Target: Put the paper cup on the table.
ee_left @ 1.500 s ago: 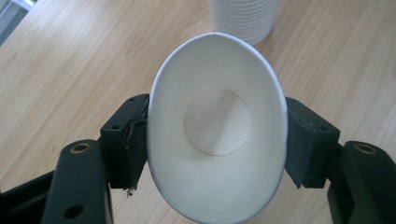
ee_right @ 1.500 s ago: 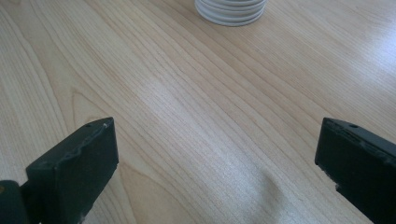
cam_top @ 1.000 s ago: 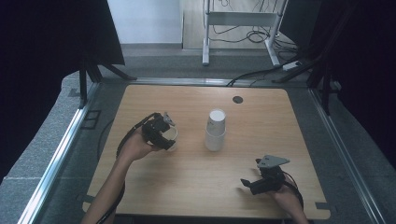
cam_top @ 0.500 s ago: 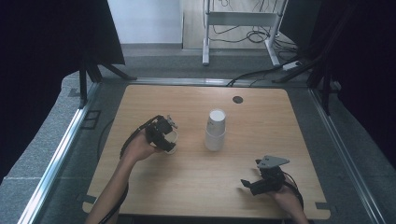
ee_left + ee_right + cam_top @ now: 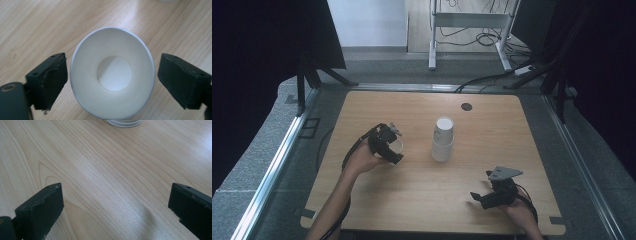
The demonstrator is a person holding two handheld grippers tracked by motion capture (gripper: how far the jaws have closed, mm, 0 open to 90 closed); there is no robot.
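Observation:
A white paper cup [image 5: 112,75] stands upright, mouth up, on the wooden table [image 5: 412,200] at the left of the high view [image 5: 397,146]. My left gripper [image 5: 112,82] straddles it from above. Its jaws have just been opening, and a gap shows between each pad and the cup's rim. A stack of upturned white cups [image 5: 443,140] stands in the middle of the table, right of the left gripper [image 5: 388,145]. My right gripper [image 5: 478,197] rests near the front right edge, open over bare wood [image 5: 115,207], with the stack's rim [image 5: 124,122] far ahead of it.
A small dark round hole [image 5: 466,106] sits in the tabletop near the far edge. Metal rails [image 5: 272,170] run along both sides of the table. Cables and a white frame leg [image 5: 432,45] lie on the floor beyond it.
The left hand has shifted only slightly at the cup. The right hand and the cup stack have stayed where they were.

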